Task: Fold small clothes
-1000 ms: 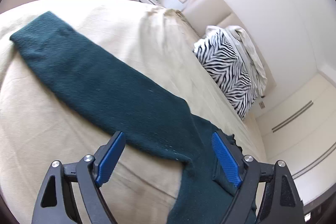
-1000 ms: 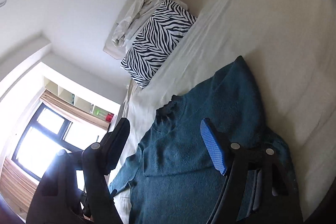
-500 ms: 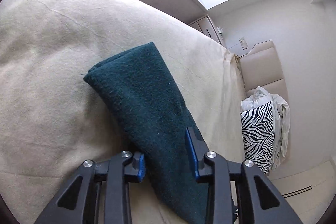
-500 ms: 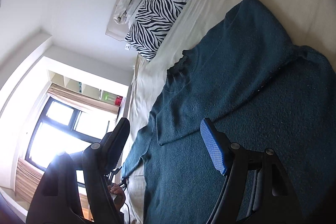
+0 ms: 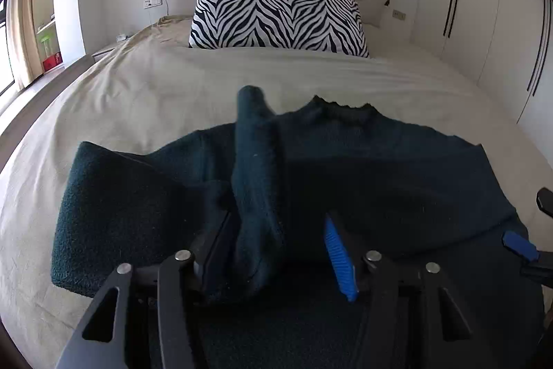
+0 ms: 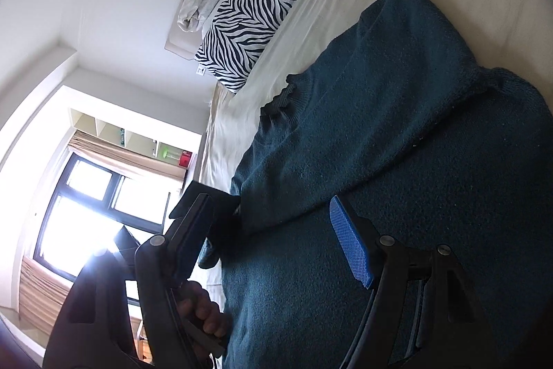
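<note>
Sweater (image 5: 380, 175) lies flat on the bed (image 5: 155, 85). Left gripper (image 5: 280, 251) stands parted, sleeve (image 5: 257, 161) draped between its fingers, unclamped. Right gripper (image 6: 273, 241) hovers open. Sleeve fold in hand; next, lay sleeve across the body.

Bright daylight, blown-out glare from window (image 6: 86, 206), sharp focus, strong fisheye curvature, dark vignetted corners
</note>
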`<state>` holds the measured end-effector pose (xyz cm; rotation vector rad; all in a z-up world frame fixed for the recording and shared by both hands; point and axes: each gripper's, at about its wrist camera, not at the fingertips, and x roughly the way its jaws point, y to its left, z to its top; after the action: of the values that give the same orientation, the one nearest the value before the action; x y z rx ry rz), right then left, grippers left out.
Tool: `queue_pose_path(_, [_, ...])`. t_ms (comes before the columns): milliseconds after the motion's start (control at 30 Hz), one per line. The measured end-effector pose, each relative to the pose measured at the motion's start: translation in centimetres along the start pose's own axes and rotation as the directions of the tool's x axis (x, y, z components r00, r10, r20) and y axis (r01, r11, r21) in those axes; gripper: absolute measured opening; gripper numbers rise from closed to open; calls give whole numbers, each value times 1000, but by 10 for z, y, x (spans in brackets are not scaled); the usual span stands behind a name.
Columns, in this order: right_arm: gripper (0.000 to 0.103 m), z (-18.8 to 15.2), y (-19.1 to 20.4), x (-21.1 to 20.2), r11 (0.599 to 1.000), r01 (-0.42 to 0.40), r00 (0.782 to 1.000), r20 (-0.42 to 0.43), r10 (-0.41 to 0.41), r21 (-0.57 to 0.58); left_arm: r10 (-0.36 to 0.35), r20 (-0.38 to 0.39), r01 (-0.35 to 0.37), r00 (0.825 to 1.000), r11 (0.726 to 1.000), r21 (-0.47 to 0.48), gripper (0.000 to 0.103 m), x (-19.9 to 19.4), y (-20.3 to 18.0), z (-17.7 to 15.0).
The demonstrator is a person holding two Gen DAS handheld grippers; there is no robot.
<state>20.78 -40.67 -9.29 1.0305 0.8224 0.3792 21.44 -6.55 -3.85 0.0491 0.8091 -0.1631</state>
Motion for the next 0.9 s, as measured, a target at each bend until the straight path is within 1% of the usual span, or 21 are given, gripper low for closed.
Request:
queue_pose_path(33, [70,0,-1,6,1000,16,1000,-23,-16,2,15,-16,-14,1000,999,43,70,1,-9,-12])
queue_pose_path(67, [70,0,-2,11,1000,28,999,-41,-28,-5,30,-27,-29,999,997,66,71,-1,-12,-20])
queue_pose_path(100, [70,-1,-1,17,999,36,998,-54,-37,-19,25,-28,-23,999,998,66,72,-6,-9,-22])
queue_pose_path(133, [70,-1,1,21,999,40,997,-63,-42,-32,-1,-9,2,1000,999,53,77,-22,2,-28])
queue_pose_path(167, [70,-1,3,26,998,40,997,-70,-42,-38,-25,21,24,999,999,40,83,-32,11,-27])
queue_pose_path(200, [70,-1,6,32,999,35,996,-78,-38,-42,-36,52,34,998,999,29,94,-43,24,-26])
queue_pose_path(233, [70,0,11,40,998,31,996,-86,-34,-46,-47,83,46,995,999,17,99,-53,37,-26])
queue_pose_path(300, [70,1,23,57,998,29,994,-107,-36,-62,-77,112,80,991,997,-15,99,-66,64,-26])
queue_pose_path(367, [70,2,41,81,994,38,989,-137,-52,-105,-98,127,108,987,991,-79,96,-68,92,-24])
queue_pose_path(433, [70,3,56,112,984,82,977,-180,-111,-160,-101,140,122,985,982,-147,83,-66,120,-23])
queue_pose_path(467, [70,3,60,126,978,112,971,-191,-146,-177,-98,143,124,985,975,-186,79,-65,133,-23])
queue_pose_path(500, [70,2,66,141,970,134,963,-204,-176,-204,-101,146,133,984,964,-228,73,-63,145,-24])
queue_pose_path(533, [70,2,70,153,959,153,955,-213,-205,-240,-110,150,147,983,953,-265,69,-62,156,-25])
queue_pose_path(567, [69,0,74,165,942,181,947,-210,-245,-281,-116,152,157,982,943,-294,68,-60,165,-24])
queue_pose_path(633, [62,-3,83,179,911,225,936,-184,-301,-346,-123,147,167,981,926,-338,68,-59,181,-25])
queue_pose_path(700, [21,-6,92,187,885,243,923,-186,-337,-397,-127,160,179,979,910,-373,67,-61,193,-24])
queue_pose_path(733, [18,-7,97,187,870,258,921,-165,-353,-420,-131,164,186,978,903,-388,66,-62,197,-24])
queue_pose_path(767, [10,-7,101,186,858,264,922,-147,-359,-441,-137,169,195,976,895,-401,65,-63,201,-22])
queue_pose_path(800, [7,-7,106,183,846,271,921,-131,-366,-459,-141,175,202,974,888,-412,63,-64,205,-21])
queue_pose_path(900, [7,5,121,164,839,272,937,-70,-343,-472,-137,200,214,970,872,-440,58,-69,217,-17])
